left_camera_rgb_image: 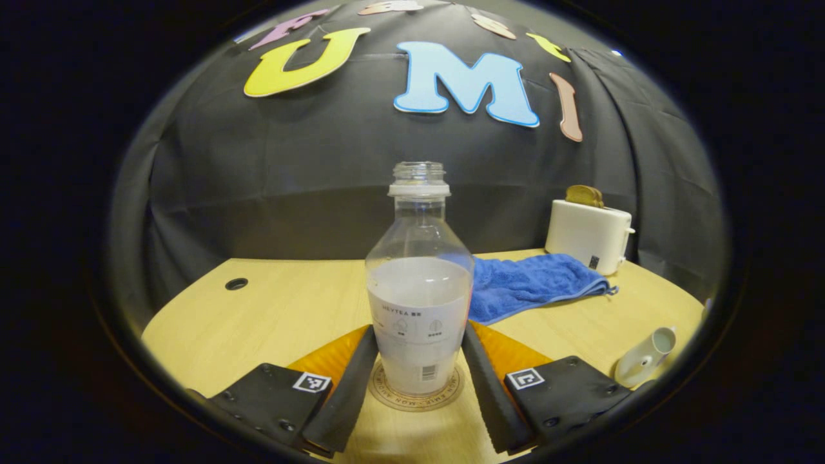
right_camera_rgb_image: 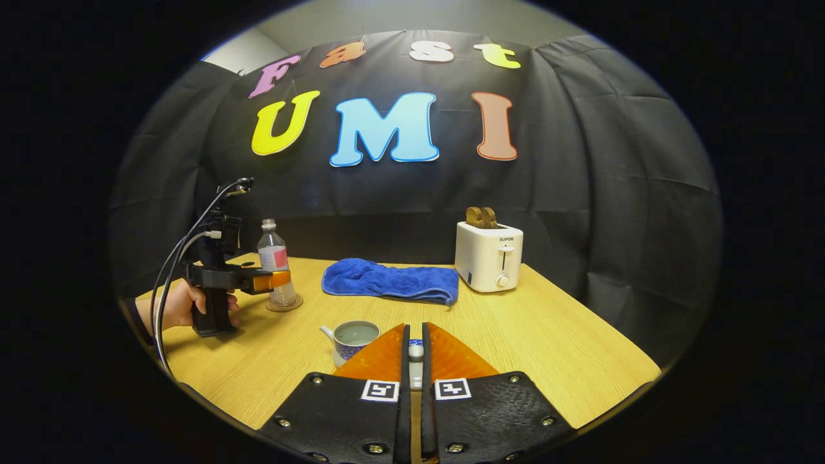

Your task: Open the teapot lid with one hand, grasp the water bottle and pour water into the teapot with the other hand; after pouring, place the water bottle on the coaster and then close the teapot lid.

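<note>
A pale wooden desk [right_camera_rgb_image: 515, 335] carries a blue towel [right_camera_rgb_image: 390, 280] and a white toaster [right_camera_rgb_image: 488, 256]. In the right gripper view a hand [right_camera_rgb_image: 184, 306] holds the left tool [left_camera_rgb_image: 416, 377] level at the water bottle [left_camera_rgb_image: 419, 283], which stands uncapped on the coaster [left_camera_rgb_image: 416, 396]. Its fingers flank the bottle's base, spread apart; whether they touch it I cannot tell. The right tool [right_camera_rgb_image: 416, 354] is pinched together on the small lid [right_camera_rgb_image: 416, 351], just beside the open teapot [right_camera_rgb_image: 351, 338].
</note>
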A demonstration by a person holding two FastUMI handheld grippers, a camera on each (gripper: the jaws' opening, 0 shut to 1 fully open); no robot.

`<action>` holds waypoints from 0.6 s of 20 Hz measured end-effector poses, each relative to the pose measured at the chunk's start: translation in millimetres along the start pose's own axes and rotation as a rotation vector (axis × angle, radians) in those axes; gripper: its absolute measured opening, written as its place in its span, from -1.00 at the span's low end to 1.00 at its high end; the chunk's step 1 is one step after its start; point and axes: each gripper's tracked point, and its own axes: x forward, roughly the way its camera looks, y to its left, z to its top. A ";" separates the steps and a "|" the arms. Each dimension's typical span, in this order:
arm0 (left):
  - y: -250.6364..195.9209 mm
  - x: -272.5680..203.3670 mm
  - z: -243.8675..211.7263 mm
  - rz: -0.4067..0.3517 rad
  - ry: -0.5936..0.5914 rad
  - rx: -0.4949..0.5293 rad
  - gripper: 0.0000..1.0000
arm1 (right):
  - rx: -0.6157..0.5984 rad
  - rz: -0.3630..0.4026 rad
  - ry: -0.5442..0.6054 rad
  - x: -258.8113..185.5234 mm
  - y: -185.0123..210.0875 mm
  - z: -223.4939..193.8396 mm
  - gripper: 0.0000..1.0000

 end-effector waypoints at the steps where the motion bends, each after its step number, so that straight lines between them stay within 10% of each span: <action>1: -1.8 -0.8 1.1 -0.005 0.001 -0.003 0.86 | 0.001 0.001 -0.002 -0.2 0.4 0.0 -0.88; 12: 9.3 -35.3 -19.1 0.052 0.072 -0.007 1.00 | 0.007 0.026 -0.026 1.8 12.3 9.4 -0.88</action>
